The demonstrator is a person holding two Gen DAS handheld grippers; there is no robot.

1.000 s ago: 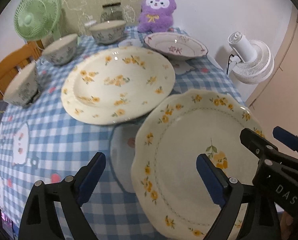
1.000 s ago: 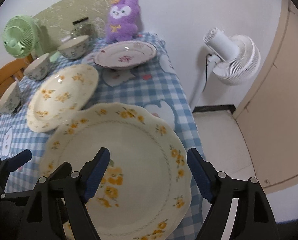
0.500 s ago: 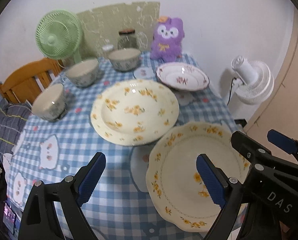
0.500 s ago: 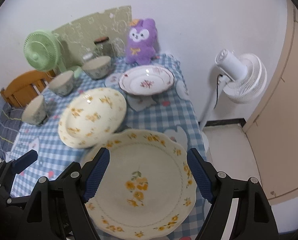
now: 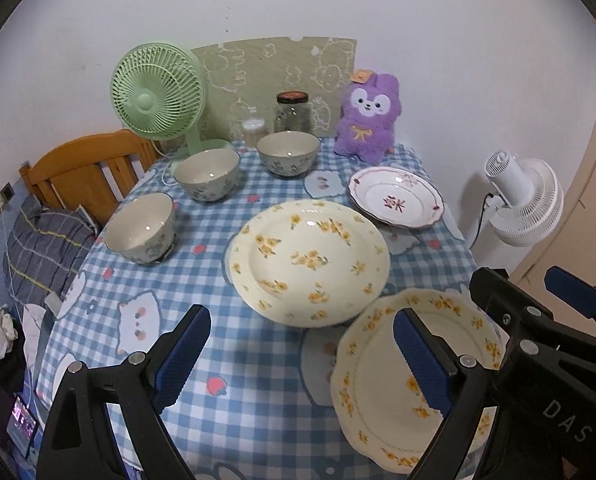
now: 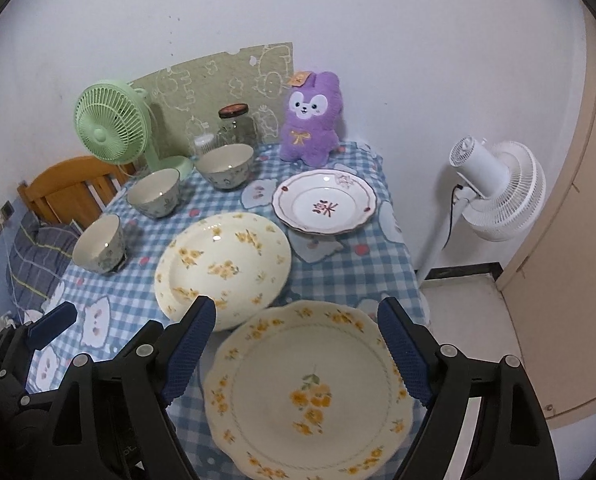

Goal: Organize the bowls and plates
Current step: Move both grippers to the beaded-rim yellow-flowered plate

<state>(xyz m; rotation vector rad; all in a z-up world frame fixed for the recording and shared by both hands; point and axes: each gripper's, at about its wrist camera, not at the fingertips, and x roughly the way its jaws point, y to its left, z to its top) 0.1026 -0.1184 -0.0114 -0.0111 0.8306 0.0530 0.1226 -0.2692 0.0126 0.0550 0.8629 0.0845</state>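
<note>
Risk, judged from the layout, gathers around the round yellow-flowered plate [image 5: 307,262], taken here as the landmark at the middle of the table [image 5: 234,412]. To its left, three bowls [image 5: 141,227] stand apart in an arc running toward the back; stacking them carelessly could chip a rim or tip one off the left edge, which lies close to the nearest bowl. The left gripper [image 5: 298,354] hangs in front of the landmark, jaws spread wide and holding nothing. Behind and right of the landmark sits the red-patterned plate [image 5: 395,202], its rim near the landmark's rim. In front and right lies the scalloped plate [image 6: 311,394], apparently overlapped at its far edge by the landmark's rim and close to the table's front-right corner; a sideways nudge could push it off. The right gripper [image 6: 298,354] hovers above it, jaws likewise released and empty. All crockery looks glazed, hard and slippery, the plates shallow with thin rims offering little purchase.
</note>
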